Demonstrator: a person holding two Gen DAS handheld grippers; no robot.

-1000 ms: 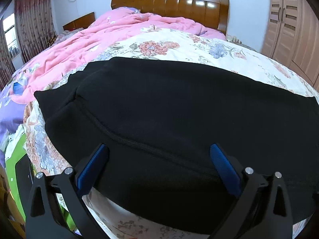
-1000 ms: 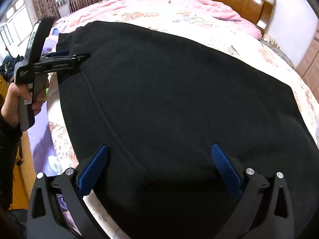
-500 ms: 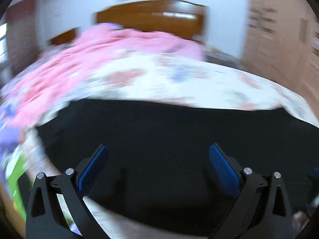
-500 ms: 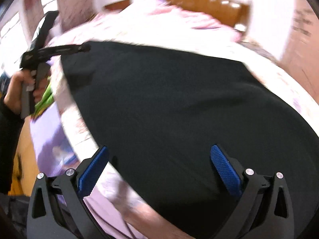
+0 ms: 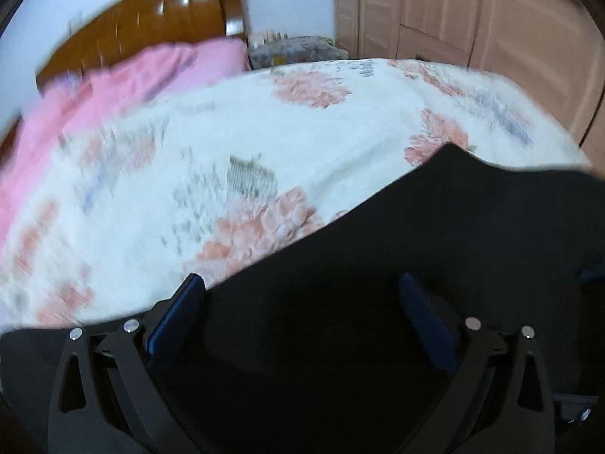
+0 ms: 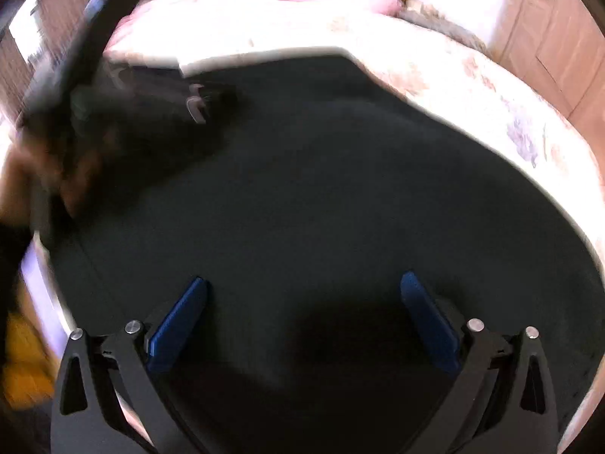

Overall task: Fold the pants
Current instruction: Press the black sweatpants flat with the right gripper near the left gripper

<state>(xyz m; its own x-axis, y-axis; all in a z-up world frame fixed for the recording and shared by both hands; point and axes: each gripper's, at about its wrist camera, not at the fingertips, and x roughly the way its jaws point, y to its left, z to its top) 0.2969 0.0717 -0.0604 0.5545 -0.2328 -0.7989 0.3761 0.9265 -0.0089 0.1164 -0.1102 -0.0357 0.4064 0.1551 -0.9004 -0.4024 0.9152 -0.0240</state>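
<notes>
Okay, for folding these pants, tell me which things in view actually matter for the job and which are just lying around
Part of the job:
- black pants
- left gripper, open
- right gripper, open
- floral bedspread, the surface the pants lie on

Just lying about:
- pink quilt
- wooden headboard
- wardrobe doors
- cluttered bedside table

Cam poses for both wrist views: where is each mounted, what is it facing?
Left wrist: on the left gripper, facing across the black pants and floral bedspread to the wardrobe; open fingers show.
Right wrist: on the right gripper, above the pants; blurred hand at left.
Shared: pants, bedspread.
</notes>
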